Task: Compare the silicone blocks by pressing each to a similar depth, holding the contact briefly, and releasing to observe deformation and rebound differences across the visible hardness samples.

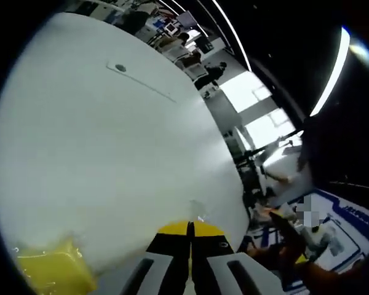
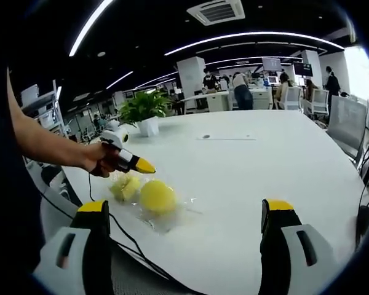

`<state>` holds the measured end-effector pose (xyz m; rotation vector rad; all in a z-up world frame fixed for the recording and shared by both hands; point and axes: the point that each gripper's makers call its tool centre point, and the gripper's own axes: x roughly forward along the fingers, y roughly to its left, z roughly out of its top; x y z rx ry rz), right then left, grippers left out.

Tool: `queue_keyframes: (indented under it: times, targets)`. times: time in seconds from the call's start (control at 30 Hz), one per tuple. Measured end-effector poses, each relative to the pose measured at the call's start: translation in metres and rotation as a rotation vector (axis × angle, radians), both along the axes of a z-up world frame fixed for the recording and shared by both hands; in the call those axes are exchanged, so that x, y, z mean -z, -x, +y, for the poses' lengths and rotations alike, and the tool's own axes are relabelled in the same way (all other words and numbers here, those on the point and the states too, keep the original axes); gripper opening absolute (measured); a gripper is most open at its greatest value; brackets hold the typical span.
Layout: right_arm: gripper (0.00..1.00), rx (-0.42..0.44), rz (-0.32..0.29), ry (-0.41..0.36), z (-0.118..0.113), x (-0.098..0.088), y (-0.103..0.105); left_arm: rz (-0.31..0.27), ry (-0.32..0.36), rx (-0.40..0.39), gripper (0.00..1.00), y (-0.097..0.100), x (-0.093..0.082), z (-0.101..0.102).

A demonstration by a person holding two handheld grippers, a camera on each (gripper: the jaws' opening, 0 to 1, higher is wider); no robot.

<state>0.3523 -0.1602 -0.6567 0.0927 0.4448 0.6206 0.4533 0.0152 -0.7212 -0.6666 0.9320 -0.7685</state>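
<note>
right gripper view: my right gripper (image 2: 184, 212) fingers gape wide, empty, over the white table (image 2: 283, 153); left gripper (image 2: 149, 167), fingers closed together, hovers above the round yellow silicone block (image 2: 157, 196) in clear wrap.

Two silicone blocks (image 2: 149, 193) side by side on the table (image 2: 246, 160), potted plant (image 2: 144, 110) behind.

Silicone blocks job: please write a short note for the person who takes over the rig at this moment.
Left gripper: fingers shut, empty, held above the white table.
Right gripper: fingers wide open, empty, back from the samples.
Things: round yellow sample in clear wrap and paler yellow sample beside it, near the table edge.
Done: cannot tell; nothing is pressed now.
Left: press each, hold, release, compare.
</note>
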Motion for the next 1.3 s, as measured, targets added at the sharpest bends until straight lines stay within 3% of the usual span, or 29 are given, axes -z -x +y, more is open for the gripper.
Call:
queue_keyframes:
  times: [0.27, 0.37, 0.73, 1.3]
  targets:
    - [0.96, -0.003, -0.010, -0.009, 0.003, -0.004, -0.003, -0.061, -0.003, 0.019, 0.00, -0.001, -0.021, -0.003]
    - [0.96, -0.007, -0.011, -0.006, 0.004, -0.004, -0.002, -0.136, -0.057, 0.066, 0.00, -0.002, -0.025, -0.001]
    - [0.96, -0.007, -0.015, 0.001, 0.001, -0.007, -0.003, -0.188, -0.028, 0.062, 0.00, -0.004, -0.046, -0.001]
    - [0.96, 0.011, -0.022, -0.006, -0.011, -0.009, -0.003, -0.318, -0.007, 0.051, 0.00, -0.026, -0.101, -0.004]
